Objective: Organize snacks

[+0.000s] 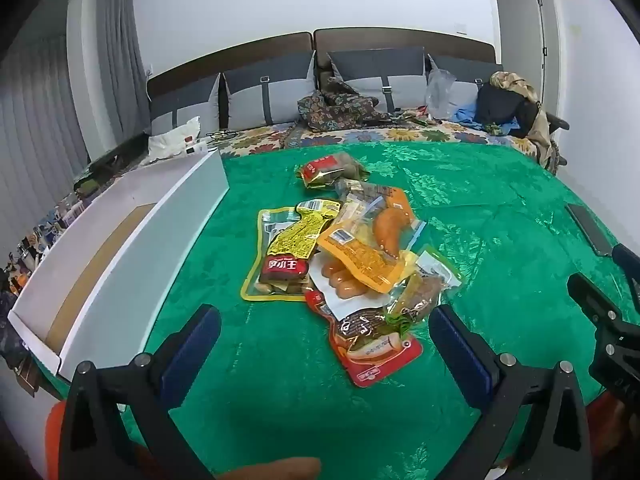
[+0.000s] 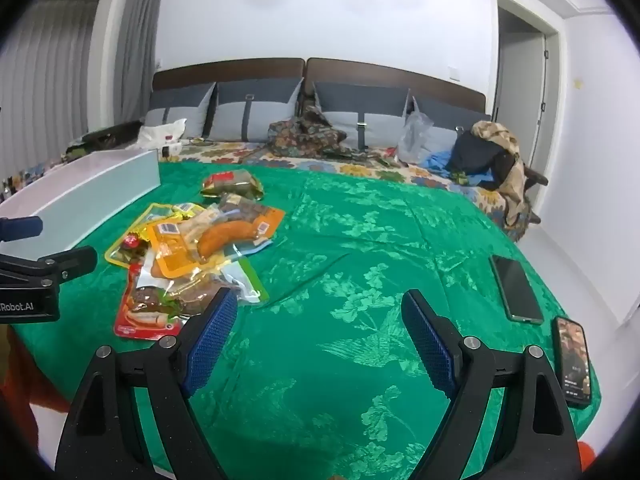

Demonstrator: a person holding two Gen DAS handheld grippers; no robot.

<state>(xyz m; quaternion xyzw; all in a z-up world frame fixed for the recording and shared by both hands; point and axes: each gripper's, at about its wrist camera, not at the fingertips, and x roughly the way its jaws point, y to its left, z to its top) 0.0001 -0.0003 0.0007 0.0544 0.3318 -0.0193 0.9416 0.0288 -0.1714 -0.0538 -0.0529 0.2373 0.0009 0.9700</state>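
Note:
A heap of several snack packets [image 1: 344, 256] lies on the green cloth [image 1: 500, 208]: a yellow-edged packet [image 1: 280, 256], an orange packet with a drumstick [image 1: 372, 248], a red sausage packet [image 1: 372, 352] nearest me, and a red-and-gold packet [image 1: 328, 170] apart at the back. My left gripper [image 1: 324, 340] is open, hovering just short of the heap's near end, nothing between its pads. My right gripper [image 2: 318, 336] is open over bare cloth, to the right of the same heap [image 2: 196, 252]. A long white box [image 1: 116, 248] with a brown floor stands open at the left.
Two phones [image 2: 516, 288] [image 2: 574, 360] lie near the cloth's right edge. Behind the cloth a floral-covered sofa [image 2: 360, 168] holds cushions, crumpled fabric, a plastic bag [image 2: 414, 136] and a dark bag [image 2: 480, 156]. A doorway is at the back right.

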